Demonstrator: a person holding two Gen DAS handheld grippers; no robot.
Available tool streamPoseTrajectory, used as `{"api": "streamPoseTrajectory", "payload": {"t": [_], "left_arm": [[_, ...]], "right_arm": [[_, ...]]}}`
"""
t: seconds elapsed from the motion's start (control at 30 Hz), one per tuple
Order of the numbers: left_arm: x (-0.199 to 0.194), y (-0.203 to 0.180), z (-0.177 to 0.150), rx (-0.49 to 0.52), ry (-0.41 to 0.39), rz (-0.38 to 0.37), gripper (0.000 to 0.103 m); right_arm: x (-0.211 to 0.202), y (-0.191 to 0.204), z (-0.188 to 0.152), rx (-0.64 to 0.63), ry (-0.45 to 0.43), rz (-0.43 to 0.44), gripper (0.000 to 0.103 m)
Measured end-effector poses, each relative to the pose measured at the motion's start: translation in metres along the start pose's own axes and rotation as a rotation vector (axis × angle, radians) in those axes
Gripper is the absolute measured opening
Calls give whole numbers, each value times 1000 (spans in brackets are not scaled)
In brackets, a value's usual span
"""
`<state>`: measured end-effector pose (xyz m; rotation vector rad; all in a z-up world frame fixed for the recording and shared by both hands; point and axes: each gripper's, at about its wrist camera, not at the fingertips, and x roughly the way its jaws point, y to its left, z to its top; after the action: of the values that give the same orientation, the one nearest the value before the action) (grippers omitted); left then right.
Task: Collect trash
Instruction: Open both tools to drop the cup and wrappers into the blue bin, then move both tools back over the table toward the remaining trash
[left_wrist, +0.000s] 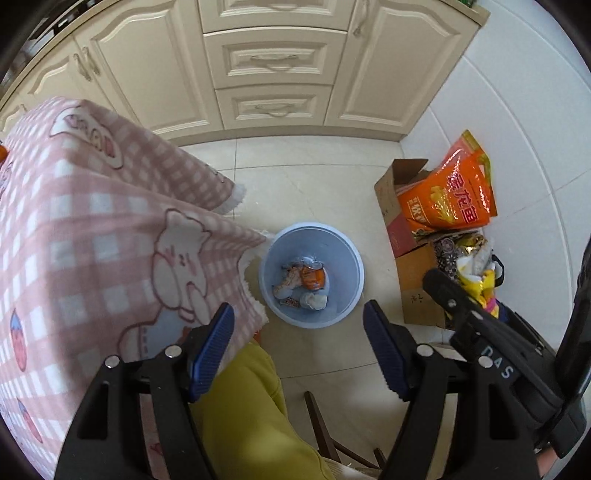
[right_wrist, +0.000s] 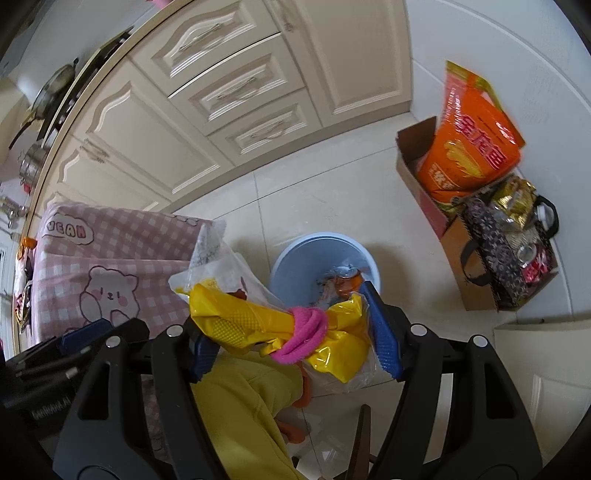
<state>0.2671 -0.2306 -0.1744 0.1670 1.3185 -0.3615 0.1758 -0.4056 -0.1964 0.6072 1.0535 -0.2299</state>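
Both grippers hang above the blue bin (left_wrist: 311, 275): left gripper (left_wrist: 298, 350) fingers apart, right gripper (right_wrist: 291, 334) clamped on yellow bundle (right_wrist: 258, 325).

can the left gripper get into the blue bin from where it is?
Probably yes. The left gripper is open and empty, pointing down at the blue bin, whose mouth is uncovered; the pink checked cloth only borders its rim.

We couldn't see half the blue bin (right_wrist: 291, 266) behind the yellow bag bundle (right_wrist: 280, 328); scraps inside the bin were too small to name.
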Motion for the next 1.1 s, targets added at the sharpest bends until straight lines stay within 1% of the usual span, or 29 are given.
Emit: {"api": "streamPoseTrajectory", "payload": {"t": [0.03, 0.07, 0.17, 0.47, 0.63, 0.8, 0.9, 1.1], "left_arm": [[-2, 3, 0, -5, -7, -2, 71], [-4, 4, -1, -7, -11, 0, 71], [-8, 6, -2, -7, -23, 10, 71], [-10, 7, -5, -4, -22, -1, 71], [-13, 11, -6, -15, -28, -14, 71], [-16, 14, -7, -20, -28, -34, 71], [-16, 15, -6, -19, -29, -32, 71], [-16, 12, -8, -15, -31, -28, 71]], "right_arm": [[1, 5, 2, -8, 6, 4, 77], [1, 9, 3, -12, 7, 5, 78], [2, 14, 5, -14, 7, -3, 78], [13, 14, -2, -1, 73, -17, 80], [15, 18, 0, -3, 88, -5, 85], [18, 26, 5, -12, 95, -2, 85], [19, 29, 5, -19, 98, -1, 85], [17, 22, 0, 2, 103, -7, 85]]}}
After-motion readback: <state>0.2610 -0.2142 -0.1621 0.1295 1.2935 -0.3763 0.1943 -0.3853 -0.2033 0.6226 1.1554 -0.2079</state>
